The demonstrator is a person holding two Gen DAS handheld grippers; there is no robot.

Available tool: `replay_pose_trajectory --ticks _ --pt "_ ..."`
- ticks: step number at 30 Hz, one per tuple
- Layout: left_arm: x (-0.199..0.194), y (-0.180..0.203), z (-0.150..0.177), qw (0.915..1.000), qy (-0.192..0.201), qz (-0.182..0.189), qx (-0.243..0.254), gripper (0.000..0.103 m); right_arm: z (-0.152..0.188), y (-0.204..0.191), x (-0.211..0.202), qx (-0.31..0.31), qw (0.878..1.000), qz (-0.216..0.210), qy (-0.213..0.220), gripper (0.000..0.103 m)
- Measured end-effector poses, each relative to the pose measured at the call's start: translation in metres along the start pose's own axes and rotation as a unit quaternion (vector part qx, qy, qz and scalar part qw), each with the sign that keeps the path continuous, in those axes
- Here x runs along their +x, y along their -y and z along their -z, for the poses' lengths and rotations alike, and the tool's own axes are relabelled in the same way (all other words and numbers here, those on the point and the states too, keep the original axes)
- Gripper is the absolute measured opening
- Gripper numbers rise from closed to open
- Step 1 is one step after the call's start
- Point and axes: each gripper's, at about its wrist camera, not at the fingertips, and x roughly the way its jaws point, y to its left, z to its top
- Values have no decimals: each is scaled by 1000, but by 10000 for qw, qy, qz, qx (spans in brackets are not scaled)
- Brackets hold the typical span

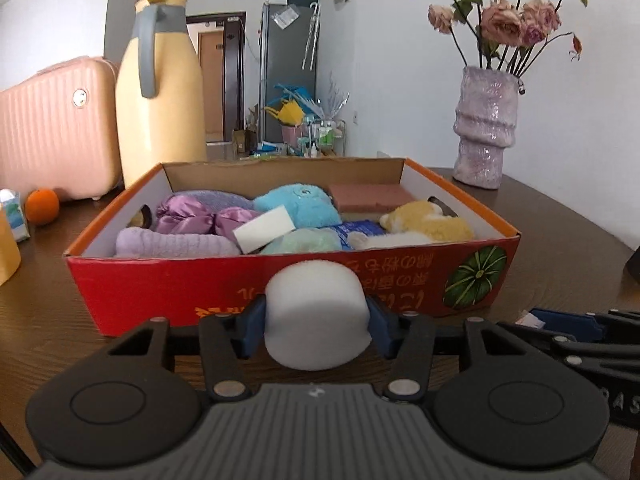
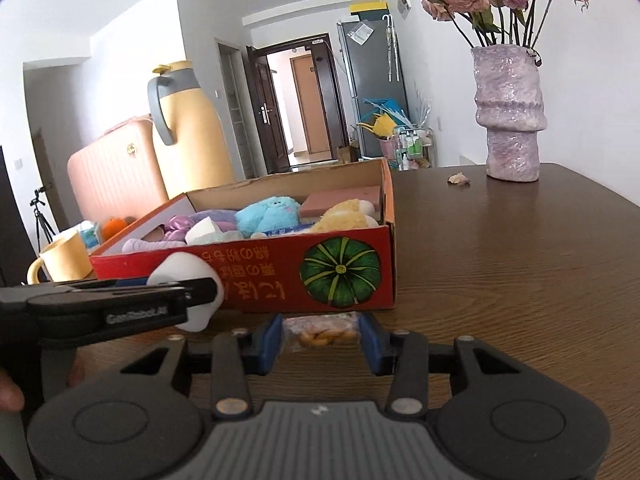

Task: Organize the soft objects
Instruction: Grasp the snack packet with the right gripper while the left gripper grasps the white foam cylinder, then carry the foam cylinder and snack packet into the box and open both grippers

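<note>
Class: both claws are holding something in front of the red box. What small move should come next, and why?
Probably lift the left claw with its white sponge over the red box's near wall and release it inside: the sponge is pinched and the open box already holds other soft items. The right claw pinches a snack packet.

Box [image 1: 280, 292] on the table [image 2: 520, 280] — jug [image 1: 160, 92] behind it, vase [image 1: 486, 128] right.

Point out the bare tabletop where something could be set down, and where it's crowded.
Widest free patch: the brown table right of the red box, reaching to the purple vase, bare but for a fallen petal. Crowded: the box's inside is packed with soft things, and its left holds a yellow mug, orange, thermos and pink suitcase.
</note>
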Motion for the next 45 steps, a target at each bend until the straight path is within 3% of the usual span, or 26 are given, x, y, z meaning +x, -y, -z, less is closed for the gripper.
replay_pose_trajectory --ticks 6,10,16,20,25,33,37,41,45 --pt "-45 -13 3 9996 256 0 -145 53 -3 1 3 129 9999 -76 19 41" --pt "-100 -27 19 9993 257 86 256 54 3 -1 0 275 9990 -305 -182 41" --pt "-195 -69 54 9994 320 48 -97 54 44 -48 -77 -9 9985 -517 -189 41" --pt "-229 -80 65 9990 393 -132 -167 54 73 -63 -132 189 9958 -825 -339 41" --pt "-250 -80 64 9974 642 97 -328 54 79 -74 -175 20 9980 -586 -229 41" --pt "-246 -72 61 9968 678 328 -268 54 71 -76 -191 -33 9990 -437 3 41" --pt "-218 -73 30 9949 763 576 -334 54 51 -72 -173 -157 9993 -334 43 41" --pt "-159 -80 -23 9879 660 1258 -630 55 0 -63 -134 -315 9983 -429 253 41" --pt "-75 -80 -76 9869 376 1286 -898 55 -58 -54 -74 -389 9973 -564 274 41"
